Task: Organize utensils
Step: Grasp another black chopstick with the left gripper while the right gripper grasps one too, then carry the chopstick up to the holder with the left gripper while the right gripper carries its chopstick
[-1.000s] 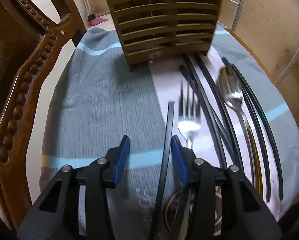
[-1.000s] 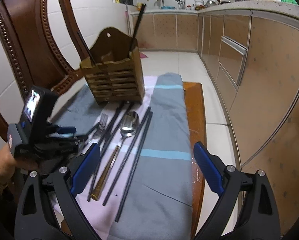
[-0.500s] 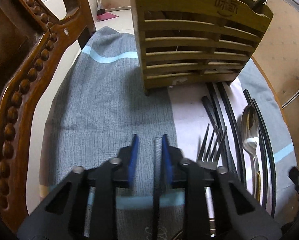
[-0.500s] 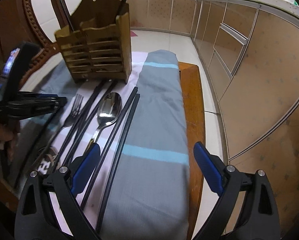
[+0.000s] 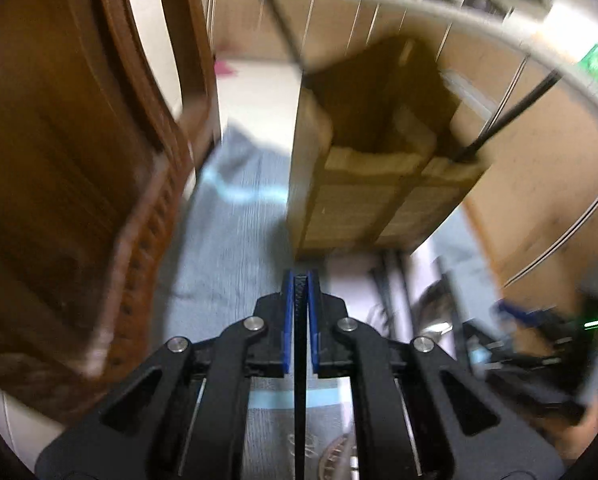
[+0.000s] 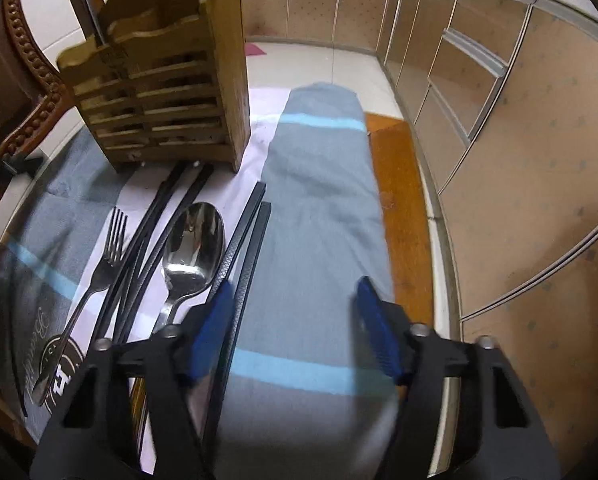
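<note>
**Left gripper carries 1 chopstick toward the holder**

The left gripper (image 5: 300, 280) is clamped tight on a single black chopstick (image 5: 300, 380), blue pads pinching it from both sides. The stick's long axis runs straight along the fingers, its tip just poking past the pads and the rest trailing back under the camera. Dead ahead and slightly right stands the wooden holder (image 5: 379, 184), its open top compartments visible from above, with 2 dark sticks already leaning out of it. The view is blurred, so which compartment lines up with the tip I cannot tell.

Over on the other side, the right gripper (image 6: 295, 320) is spread wide and holds nothing, hovering low over the grey cloth (image 6: 323, 184). Just left of its left pad lie 2 chopsticks (image 6: 247, 236) side by side, pointing at the holder (image 6: 167, 92), then a spoon (image 6: 193, 248), more black sticks, and a fork (image 6: 107, 256).

My read: the left is clearly nearer the drop. The stick points forward, so it likely needs tipping upright over an opening before release.
</note>
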`<state>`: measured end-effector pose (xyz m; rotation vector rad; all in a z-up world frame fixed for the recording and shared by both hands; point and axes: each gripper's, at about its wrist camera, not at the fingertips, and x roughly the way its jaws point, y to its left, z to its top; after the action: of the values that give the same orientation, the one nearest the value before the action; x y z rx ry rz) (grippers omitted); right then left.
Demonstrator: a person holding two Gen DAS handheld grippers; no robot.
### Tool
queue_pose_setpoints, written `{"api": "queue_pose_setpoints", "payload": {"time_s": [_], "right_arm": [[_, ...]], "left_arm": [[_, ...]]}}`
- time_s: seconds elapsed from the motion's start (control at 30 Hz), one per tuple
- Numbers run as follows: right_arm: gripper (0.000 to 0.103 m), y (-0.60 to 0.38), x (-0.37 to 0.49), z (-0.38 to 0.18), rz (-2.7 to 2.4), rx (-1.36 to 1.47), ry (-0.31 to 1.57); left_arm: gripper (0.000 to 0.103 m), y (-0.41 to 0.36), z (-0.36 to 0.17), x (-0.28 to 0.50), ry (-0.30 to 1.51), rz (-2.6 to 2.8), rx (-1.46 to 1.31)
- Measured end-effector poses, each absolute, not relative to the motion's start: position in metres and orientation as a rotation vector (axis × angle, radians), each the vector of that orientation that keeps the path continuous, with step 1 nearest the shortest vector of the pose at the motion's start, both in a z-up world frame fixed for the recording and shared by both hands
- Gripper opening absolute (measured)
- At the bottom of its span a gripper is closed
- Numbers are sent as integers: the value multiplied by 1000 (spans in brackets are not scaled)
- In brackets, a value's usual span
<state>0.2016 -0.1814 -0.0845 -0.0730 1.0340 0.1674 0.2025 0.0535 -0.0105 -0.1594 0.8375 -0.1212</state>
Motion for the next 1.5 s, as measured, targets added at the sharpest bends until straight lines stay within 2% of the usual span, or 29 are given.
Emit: {"api": "queue_pose_setpoints", "payload": {"time_s": [0.17,0.3,0.4,0.63,0.73,0.77,0.97,1.5], "right_arm": [[54,-172,206,-83,170,-69,1016],[52,-169,210,-87,142,-89,1025],[41,-168,219,-93,134,-91,1050],[35,-166,242,-98,129,-86,1054],[25,-166,252,-100,126,-70,1042],[10,-166,257,-100,139,-44,1043],[7,-178,251,-81,182,70,1003],[7,-209,119,87,239,87,644]], "left_arm": [[6,50,63,163,654,-157,-191],[6,56,101,141,538,-185,-205],[6,57,116,130,497,-183,-192],[6,52,117,122,481,-183,-166],[6,54,114,122,483,-180,-166],[6,54,113,123,486,-178,-163],[6,51,113,120,489,-171,-142],[6,32,130,81,472,-196,-94]]}}
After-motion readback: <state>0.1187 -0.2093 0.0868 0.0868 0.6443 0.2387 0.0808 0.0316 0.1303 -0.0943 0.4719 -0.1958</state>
